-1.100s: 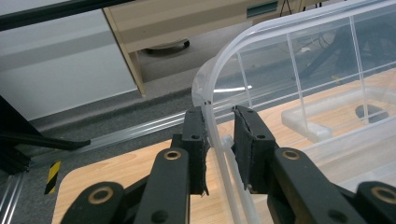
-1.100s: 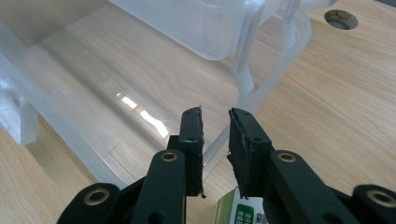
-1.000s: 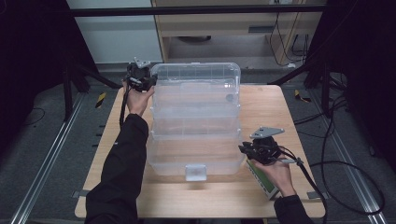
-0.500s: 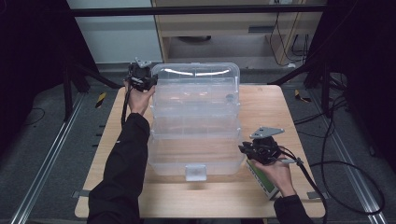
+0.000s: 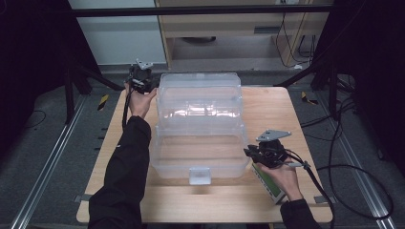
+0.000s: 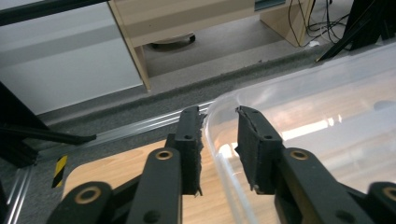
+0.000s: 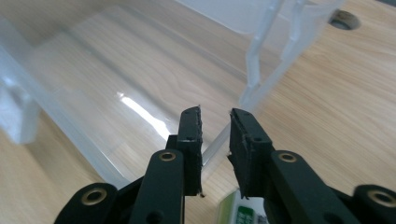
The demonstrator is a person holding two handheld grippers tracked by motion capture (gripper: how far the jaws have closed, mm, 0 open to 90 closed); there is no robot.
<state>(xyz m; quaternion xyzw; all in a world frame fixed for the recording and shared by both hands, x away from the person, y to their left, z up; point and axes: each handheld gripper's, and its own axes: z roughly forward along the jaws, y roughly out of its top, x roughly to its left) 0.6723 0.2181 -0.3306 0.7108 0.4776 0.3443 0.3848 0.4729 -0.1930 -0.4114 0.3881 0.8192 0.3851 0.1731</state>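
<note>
A clear plastic storage box (image 5: 196,152) stands on the wooden table (image 5: 272,109), its lid (image 5: 200,95) swung back at the far side. My left gripper (image 5: 143,81) is at the lid's far left corner. In the left gripper view its jaws (image 6: 217,112) have just been opening and straddle the lid's rim (image 6: 303,107) with a gap on each side. My right gripper (image 5: 248,152) is at the box's near right corner. In the right gripper view it (image 7: 215,112) is shut on the box's rim (image 7: 217,142).
A white latch (image 5: 199,175) sits at the middle of the box's front wall. A green and white pack (image 5: 267,183) lies under the right hand near the table's front right. A wooden cabinet (image 5: 229,24) and cables are beyond the table.
The lid's far edge has sunk a little as the lid leaned further back. The left gripper's jaws have parted from the rim. The right hand has kept still.
</note>
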